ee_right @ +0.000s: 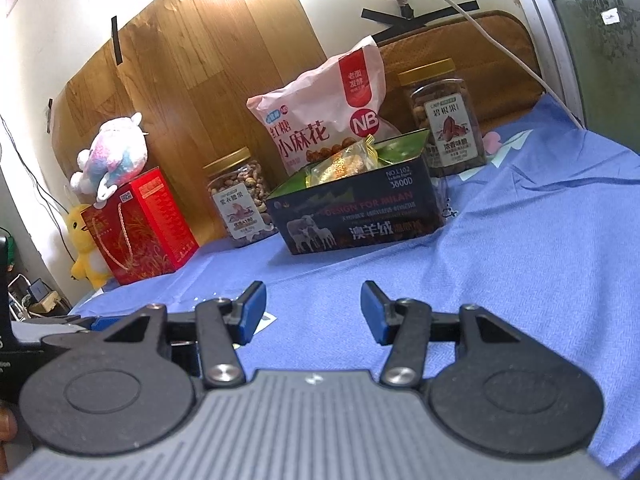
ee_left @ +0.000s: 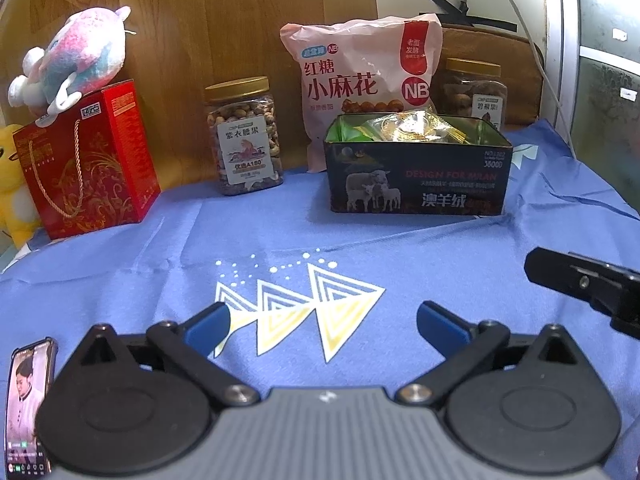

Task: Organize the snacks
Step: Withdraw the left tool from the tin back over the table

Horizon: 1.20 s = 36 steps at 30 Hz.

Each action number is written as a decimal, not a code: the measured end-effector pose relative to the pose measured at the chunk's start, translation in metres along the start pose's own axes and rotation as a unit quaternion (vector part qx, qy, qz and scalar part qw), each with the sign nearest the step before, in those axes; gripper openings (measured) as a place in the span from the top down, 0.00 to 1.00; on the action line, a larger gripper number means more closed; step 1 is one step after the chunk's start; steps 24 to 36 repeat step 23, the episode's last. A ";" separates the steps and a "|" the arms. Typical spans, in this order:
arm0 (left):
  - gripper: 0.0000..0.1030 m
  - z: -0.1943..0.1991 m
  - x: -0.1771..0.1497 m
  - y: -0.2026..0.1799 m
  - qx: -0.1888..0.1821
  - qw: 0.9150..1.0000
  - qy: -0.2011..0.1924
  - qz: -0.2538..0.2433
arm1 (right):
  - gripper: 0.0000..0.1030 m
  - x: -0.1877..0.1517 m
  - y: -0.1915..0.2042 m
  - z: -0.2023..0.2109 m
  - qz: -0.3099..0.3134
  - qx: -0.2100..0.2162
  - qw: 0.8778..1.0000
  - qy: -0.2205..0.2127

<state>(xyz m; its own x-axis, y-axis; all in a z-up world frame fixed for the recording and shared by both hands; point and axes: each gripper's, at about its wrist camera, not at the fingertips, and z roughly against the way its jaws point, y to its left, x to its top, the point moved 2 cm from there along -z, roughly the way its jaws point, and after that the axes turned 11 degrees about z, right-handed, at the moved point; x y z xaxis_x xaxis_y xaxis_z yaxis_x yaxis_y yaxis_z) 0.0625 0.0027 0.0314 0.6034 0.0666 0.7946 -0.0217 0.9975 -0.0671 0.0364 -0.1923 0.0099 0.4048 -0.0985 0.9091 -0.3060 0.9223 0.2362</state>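
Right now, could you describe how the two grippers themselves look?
The left gripper and right gripper look alike: a grey ribbed body with a small white logo, round matte black discs on both sides, black link arms with silver bolts, and blue pads on the fingers. No cables or sleeves are visible.

"DESIGN FOR MILAN", "3600D" on the dark tin (ee_left: pixel 418 178); "NB", "小麻花" on the pink bag (ee_left: pixel 360 80).

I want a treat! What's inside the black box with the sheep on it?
The black box holds shiny wrapped snacks: a gold packet on top and something green beside it. Whatever lies lower is hidden by the box's walls.
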 end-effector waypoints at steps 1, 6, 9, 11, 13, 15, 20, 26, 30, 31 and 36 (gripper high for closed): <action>0.00 0.000 0.000 0.000 0.001 1.000 0.000 -0.001 | 0.46 0.000 0.000 0.000 0.000 0.000 1.000 0.000; 0.00 -0.001 -0.001 -0.001 0.006 1.000 0.004 -0.004 | 0.46 -0.001 0.000 0.001 -0.002 0.001 1.000 -0.001; 0.00 0.000 -0.001 -0.002 0.010 1.000 0.001 -0.007 | 0.46 -0.001 -0.001 0.003 -0.002 0.002 1.000 -0.003; 0.00 0.002 -0.001 -0.002 0.005 1.000 -0.003 -0.005 | 0.46 -0.001 -0.001 0.003 -0.003 0.002 1.000 -0.003; 0.00 0.004 0.000 -0.002 -0.006 1.000 -0.009 -0.003 | 0.45 -0.001 -0.002 0.004 -0.003 0.001 1.000 -0.004; 0.00 0.008 0.000 -0.003 -0.004 1.000 -0.024 -0.003 | 0.45 -0.001 -0.002 0.005 -0.003 0.000 1.000 -0.005; 0.00 0.009 0.002 0.001 -0.041 0.999 -0.011 0.021 | 0.44 -0.001 -0.002 0.005 -0.001 0.000 1.000 -0.006; 0.00 0.011 0.001 -0.003 -0.038 0.999 -0.021 0.012 | 0.41 -0.001 -0.003 0.006 0.001 -0.001 1.000 -0.007; 0.00 0.011 0.001 -0.003 -0.038 0.999 -0.021 0.012 | 0.41 -0.001 -0.003 0.006 0.001 -0.001 1.000 -0.007; 0.00 0.011 0.001 -0.003 -0.038 0.999 -0.021 0.012 | 0.41 -0.001 -0.003 0.006 0.001 -0.001 1.000 -0.007; 0.00 0.011 0.001 -0.003 -0.038 0.999 -0.021 0.012 | 0.41 -0.001 -0.003 0.006 0.001 -0.001 1.000 -0.007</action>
